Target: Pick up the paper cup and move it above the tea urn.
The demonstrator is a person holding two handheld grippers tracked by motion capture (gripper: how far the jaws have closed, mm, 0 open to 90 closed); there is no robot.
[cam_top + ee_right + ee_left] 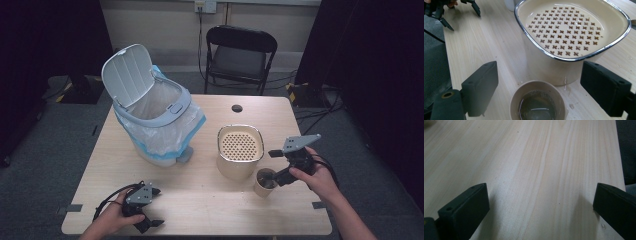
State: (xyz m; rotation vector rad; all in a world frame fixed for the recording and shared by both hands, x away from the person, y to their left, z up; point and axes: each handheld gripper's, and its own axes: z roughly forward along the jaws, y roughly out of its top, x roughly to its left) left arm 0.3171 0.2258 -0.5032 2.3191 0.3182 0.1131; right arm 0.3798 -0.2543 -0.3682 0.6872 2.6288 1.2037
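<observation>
A paper cup [265,183] with murky liquid in it stands on the wooden table [200,200], just right of and in front of a cream container [240,146] with a perforated strainer top. My right gripper [275,167] is open beside the cup, held by a hand from the right. In the right gripper view the cup [537,84] sits low between the open jaws of the right gripper [539,68], untouched, with the strainer container [574,32] just beyond. My left gripper [159,207] is open near the front left edge, and in its own view the left gripper [541,190] has bare table between its jaws.
A white pedal bin [155,115] with its lid up and a plastic liner stands at the back left of the table. A black folding chair [240,55] is behind the table. A small round hole [237,108] marks the tabletop's far side.
</observation>
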